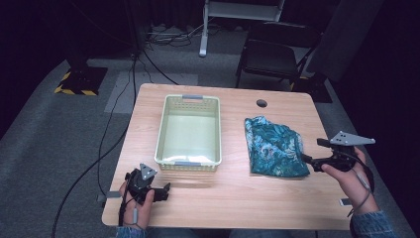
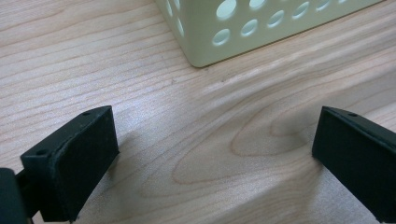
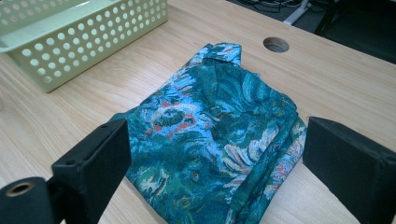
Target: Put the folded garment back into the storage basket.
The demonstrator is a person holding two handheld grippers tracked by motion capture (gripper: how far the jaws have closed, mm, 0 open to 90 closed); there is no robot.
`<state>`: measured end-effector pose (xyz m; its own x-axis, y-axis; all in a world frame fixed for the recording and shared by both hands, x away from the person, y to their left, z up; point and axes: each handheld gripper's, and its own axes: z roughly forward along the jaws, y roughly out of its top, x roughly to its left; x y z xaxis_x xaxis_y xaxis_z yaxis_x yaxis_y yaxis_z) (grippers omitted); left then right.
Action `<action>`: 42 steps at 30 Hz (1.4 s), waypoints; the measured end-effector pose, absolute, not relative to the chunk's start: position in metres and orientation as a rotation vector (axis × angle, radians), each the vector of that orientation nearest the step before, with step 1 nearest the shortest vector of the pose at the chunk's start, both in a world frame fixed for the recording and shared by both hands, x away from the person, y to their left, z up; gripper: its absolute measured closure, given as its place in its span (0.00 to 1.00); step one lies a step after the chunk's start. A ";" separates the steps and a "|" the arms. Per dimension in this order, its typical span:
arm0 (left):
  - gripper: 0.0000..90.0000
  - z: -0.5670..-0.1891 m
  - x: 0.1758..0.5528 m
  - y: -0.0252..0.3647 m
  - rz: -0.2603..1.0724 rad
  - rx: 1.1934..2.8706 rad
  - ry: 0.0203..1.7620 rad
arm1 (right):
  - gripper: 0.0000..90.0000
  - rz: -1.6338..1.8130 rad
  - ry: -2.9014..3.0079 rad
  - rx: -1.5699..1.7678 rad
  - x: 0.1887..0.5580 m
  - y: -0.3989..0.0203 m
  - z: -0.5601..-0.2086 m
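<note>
Near left, the left gripper (image 1: 163, 191) rests on pale woodgrain table (image 1: 233, 193), blocky black jaws spread wide, empty; the right gripper (image 3: 212, 163), equally wide, straddles the near edge of a folded teal floral cloth (image 1: 275, 146), unclamped; a perforated cream plastic basket (image 1: 189, 161) sits mid-table.

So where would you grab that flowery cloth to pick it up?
Probably the thick folded edge of the cloth nearest the right gripper, coming in low from the person's right side. The layers stack up there, and the open jaws already straddle that edge.
</note>
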<state>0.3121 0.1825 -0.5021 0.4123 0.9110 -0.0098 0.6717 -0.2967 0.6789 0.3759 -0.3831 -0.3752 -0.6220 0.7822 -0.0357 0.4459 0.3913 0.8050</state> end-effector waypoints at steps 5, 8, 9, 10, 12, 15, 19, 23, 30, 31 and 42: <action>0.00 -0.502 0.312 0.183 0.512 2.065 1.338 | 0.08 1.119 2.239 1.052 0.379 -0.380 -0.373; 0.00 -0.502 0.312 0.183 0.512 2.065 1.338 | 0.08 1.119 2.237 1.049 0.382 -0.378 -0.372; 0.00 -0.502 0.312 0.183 0.512 2.065 1.338 | 0.07 1.118 2.235 1.044 0.382 -0.378 -0.372; 0.00 -0.502 0.312 0.183 0.511 2.065 1.338 | 0.07 1.117 2.233 1.045 0.383 -0.377 -0.372; 0.00 -0.502 0.312 0.183 0.512 2.065 1.338 | 0.07 1.124 2.232 1.046 0.385 -0.376 -0.371; 0.00 -0.502 0.312 0.183 0.511 2.065 1.338 | 0.07 1.124 2.229 1.045 0.387 -0.373 -0.371; 0.00 -0.502 0.312 0.183 0.511 2.065 1.338 | 0.06 1.125 2.228 1.041 0.391 -0.369 -0.370; 0.00 -0.502 0.312 0.183 0.511 2.065 1.338 | 0.06 1.126 2.230 1.021 0.395 -0.365 -0.369; 0.00 -0.502 0.312 0.183 0.511 2.065 1.338 | 0.06 1.129 2.227 1.016 0.402 -0.359 -0.368; 0.00 -0.502 0.312 0.182 0.510 2.064 1.339 | 0.06 1.129 2.225 1.018 0.403 -0.359 -0.368; 0.00 -0.502 0.312 0.183 0.511 2.065 1.338 | 0.06 1.132 2.209 1.050 0.414 -0.354 -0.368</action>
